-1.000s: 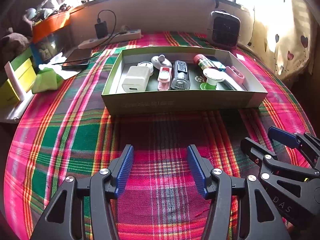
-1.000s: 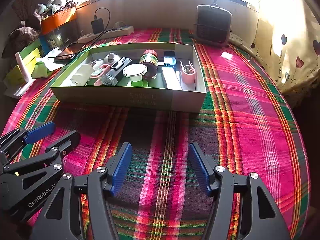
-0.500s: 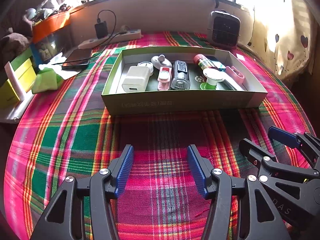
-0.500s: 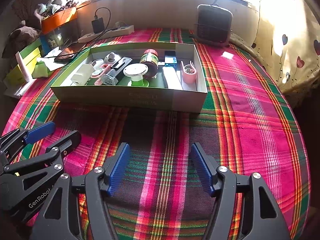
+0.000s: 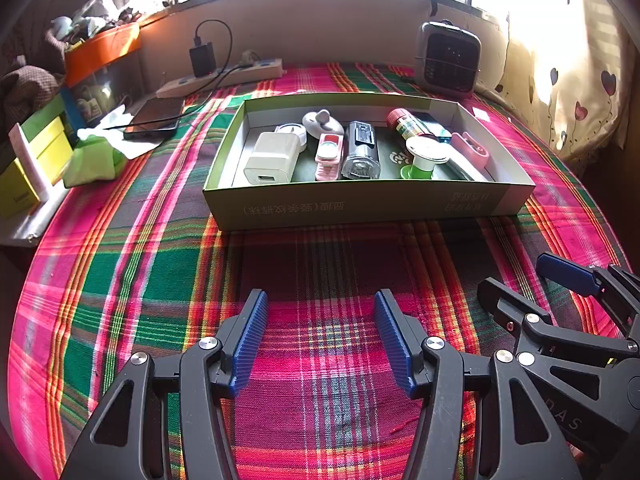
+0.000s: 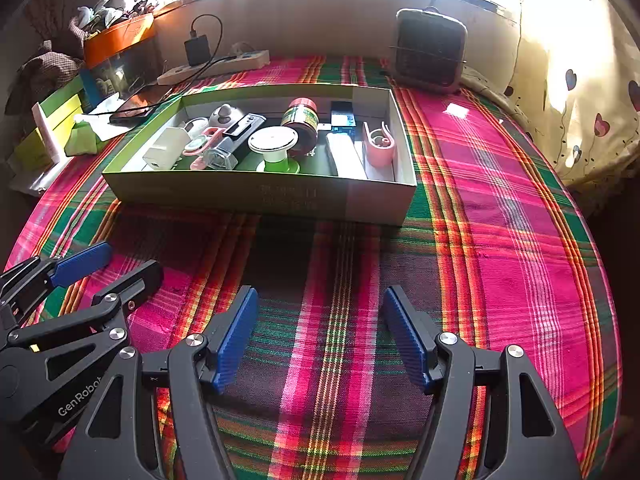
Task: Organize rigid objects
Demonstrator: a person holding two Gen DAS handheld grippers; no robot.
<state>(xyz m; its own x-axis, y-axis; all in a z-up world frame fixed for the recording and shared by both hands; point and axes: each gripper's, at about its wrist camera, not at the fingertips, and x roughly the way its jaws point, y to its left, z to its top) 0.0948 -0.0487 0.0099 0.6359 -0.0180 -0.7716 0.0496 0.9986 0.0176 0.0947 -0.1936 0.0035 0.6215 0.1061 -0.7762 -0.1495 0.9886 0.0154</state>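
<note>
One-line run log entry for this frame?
left gripper: open, empty | right gripper: open, empty | shallow green cardboard box: filled | plaid cloth: nothing loose nearby

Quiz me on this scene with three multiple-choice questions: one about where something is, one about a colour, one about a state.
1. Where is the white charger block?
A. left end of the box
B. on the cloth
C. beside the fan

2. What colour are the gripper pads?
A. red
B. blue
C. white

3. What is between the left gripper jaws?
A. a bottle
B. a phone
C. nothing

Answers: 1 A, it lies inside the box at its left end. 2 B, both ribbed pads are blue. 3 C, only the plaid cloth shows through the gap.
</note>
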